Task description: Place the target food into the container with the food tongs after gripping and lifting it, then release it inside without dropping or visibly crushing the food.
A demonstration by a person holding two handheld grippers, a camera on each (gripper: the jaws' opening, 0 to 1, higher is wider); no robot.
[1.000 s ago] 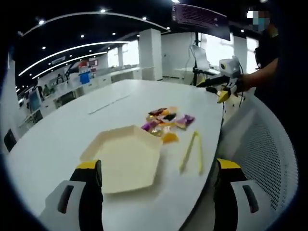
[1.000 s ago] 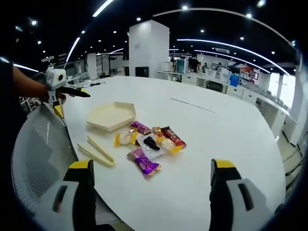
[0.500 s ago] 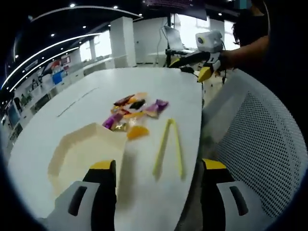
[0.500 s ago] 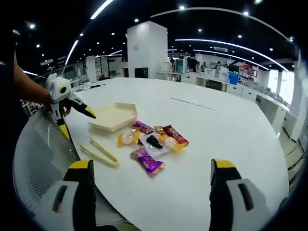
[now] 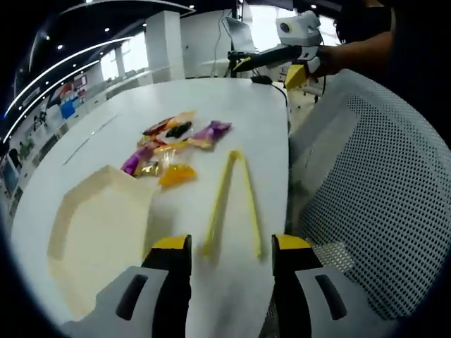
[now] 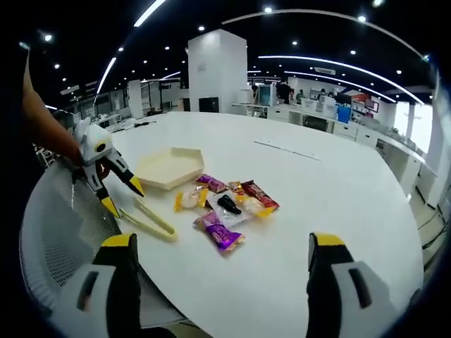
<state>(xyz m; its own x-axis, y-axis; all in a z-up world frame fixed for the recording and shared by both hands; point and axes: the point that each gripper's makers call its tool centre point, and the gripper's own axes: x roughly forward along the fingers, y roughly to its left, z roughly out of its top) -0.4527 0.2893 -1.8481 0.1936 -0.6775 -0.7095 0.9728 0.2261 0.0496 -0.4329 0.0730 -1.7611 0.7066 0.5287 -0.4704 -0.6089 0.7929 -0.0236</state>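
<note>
The yellow tongs (image 5: 229,204) lie on the white surface (image 5: 261,113) directly ahead of the spread left tool (image 5: 224,248), long axis running away from it, seemingly joined at the far end. The right tool (image 6: 220,262), also spread, hangs farther off.

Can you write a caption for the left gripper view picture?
Open left gripper closing in on thin yellow plastic tongs beside a cream hexagonal tray.
</note>
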